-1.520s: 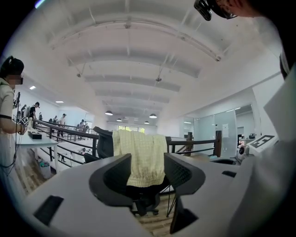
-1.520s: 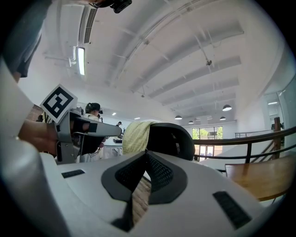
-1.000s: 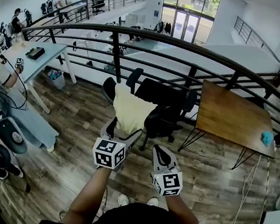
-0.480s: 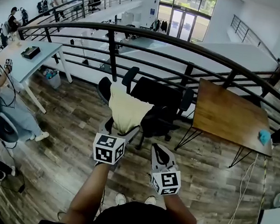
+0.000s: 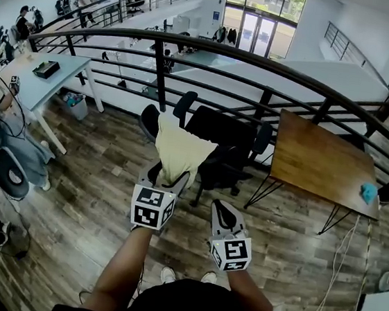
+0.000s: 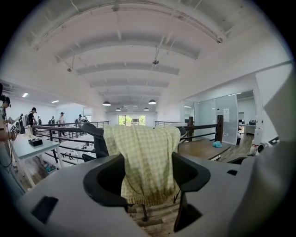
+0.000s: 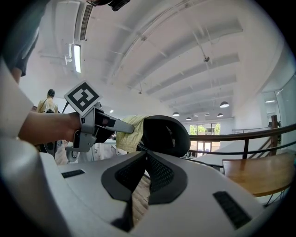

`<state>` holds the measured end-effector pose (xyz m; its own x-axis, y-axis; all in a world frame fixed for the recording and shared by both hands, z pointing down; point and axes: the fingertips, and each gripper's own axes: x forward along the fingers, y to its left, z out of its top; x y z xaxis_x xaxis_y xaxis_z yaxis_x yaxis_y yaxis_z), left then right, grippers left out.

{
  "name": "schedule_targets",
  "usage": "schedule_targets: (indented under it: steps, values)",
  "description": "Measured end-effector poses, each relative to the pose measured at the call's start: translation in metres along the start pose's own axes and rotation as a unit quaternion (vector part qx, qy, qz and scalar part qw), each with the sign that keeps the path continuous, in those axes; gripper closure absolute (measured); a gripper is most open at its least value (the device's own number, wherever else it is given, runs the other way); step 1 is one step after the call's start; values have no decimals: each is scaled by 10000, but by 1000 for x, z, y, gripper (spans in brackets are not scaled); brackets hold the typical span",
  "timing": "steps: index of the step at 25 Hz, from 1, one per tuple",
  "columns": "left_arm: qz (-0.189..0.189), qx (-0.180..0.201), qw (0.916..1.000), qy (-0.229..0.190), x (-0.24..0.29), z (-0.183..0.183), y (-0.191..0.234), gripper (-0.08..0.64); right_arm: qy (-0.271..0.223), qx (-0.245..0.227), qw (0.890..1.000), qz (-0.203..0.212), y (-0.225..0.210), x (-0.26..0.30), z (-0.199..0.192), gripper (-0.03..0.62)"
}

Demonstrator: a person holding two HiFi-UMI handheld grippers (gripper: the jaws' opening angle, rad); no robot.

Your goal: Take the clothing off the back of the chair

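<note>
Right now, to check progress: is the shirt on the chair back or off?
On. The shirt hangs draped over the top of the chair back, its hem hanging free.

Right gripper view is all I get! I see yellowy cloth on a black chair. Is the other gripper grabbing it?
Observer: Not yet. The left gripper view shows the left gripper with its jaws apart. They have just been closing, and the yellow checked garment sits between them, not pinched.
Operator: How far down does it hang?
Observer: In the head view it drapes over the office chair backrest, its hem reaching those jaw tips.
Operator: What's on the wooden table?
Observer: The wooden table has a small blue thing near one corner.
</note>
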<state>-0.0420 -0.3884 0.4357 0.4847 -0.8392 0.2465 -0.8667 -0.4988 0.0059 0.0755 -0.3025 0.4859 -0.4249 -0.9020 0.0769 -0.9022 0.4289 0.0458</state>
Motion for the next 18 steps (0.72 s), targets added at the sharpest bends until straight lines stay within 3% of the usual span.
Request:
schedule_targets:
  steps: [8,18]
  values:
    - [163,-40,9997,-160,-5,5,4,469,17,-37,10000,39,8,1,-1,571]
    - [111,-108,9995,-266,-13,2,4,492,26,-48,10000,-17,10,-3,-3,571]
